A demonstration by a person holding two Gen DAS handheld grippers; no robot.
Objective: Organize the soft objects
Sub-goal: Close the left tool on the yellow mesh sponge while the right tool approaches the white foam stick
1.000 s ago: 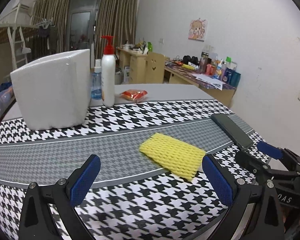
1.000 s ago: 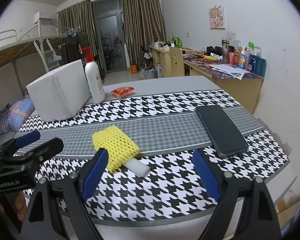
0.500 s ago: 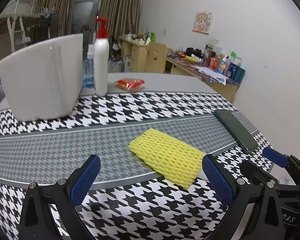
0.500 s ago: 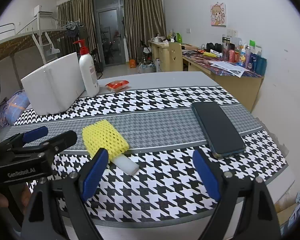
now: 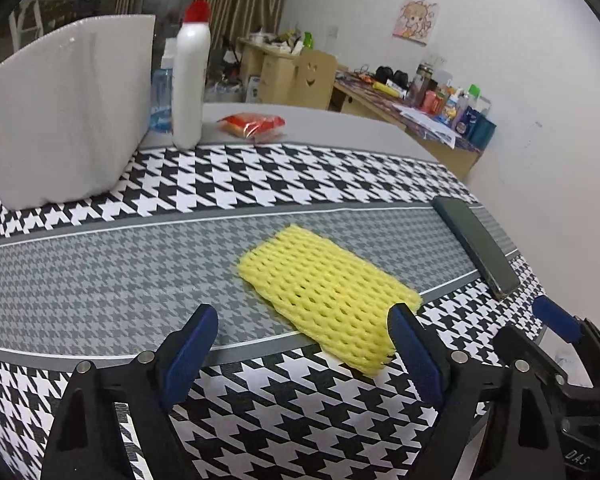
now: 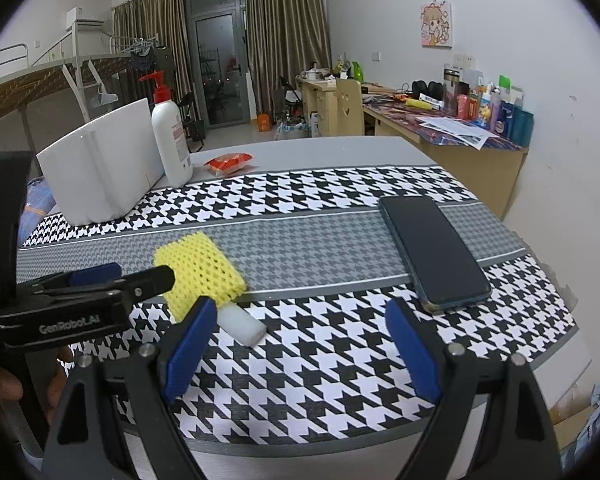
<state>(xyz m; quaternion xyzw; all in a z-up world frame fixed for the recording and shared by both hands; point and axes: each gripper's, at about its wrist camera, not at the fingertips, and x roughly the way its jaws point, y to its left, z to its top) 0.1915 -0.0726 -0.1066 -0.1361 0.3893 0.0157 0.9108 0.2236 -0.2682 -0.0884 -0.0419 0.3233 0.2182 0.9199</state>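
A yellow foam net sleeve lies flat on the grey band of the houndstooth cloth; it also shows in the right wrist view. A small white foam block sticks out from under its near end. My left gripper is open and empty, low over the cloth, with the sleeve's near end between its blue pads. My right gripper is open and empty at the table's near edge, its left pad close to the white block. Each gripper shows in the other's view.
A dark phone lies on the right of the cloth. At the back left stand a white foam box, a pump bottle and a red packet. The table edge is close below my right gripper.
My left gripper has moved forward and right, closer to the yellow sleeve. My right gripper has shifted slightly toward the sleeve and white block. Both stay open.
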